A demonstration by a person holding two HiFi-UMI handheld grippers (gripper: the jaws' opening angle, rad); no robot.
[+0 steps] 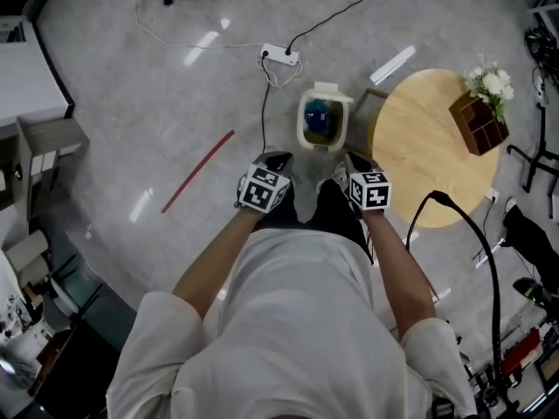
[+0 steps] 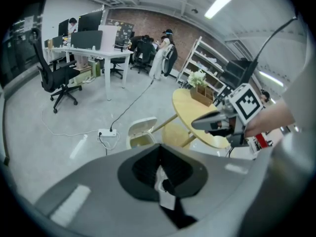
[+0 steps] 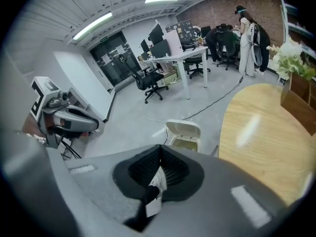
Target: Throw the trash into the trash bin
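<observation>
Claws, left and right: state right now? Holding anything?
Left claw: closed, pinching white-and-black trash.
Right claw: closed, also pinching white-and-black trash.

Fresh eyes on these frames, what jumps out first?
The open trash bin on the floor ahead, something blue inside. Near it, left gripper and right gripper are both shut on a white scrap between them. A round wooden table stands right of the bin.

No word, number or brand can be read anywhere. The left cube and right cube bear only black-and-white square code patterns.
</observation>
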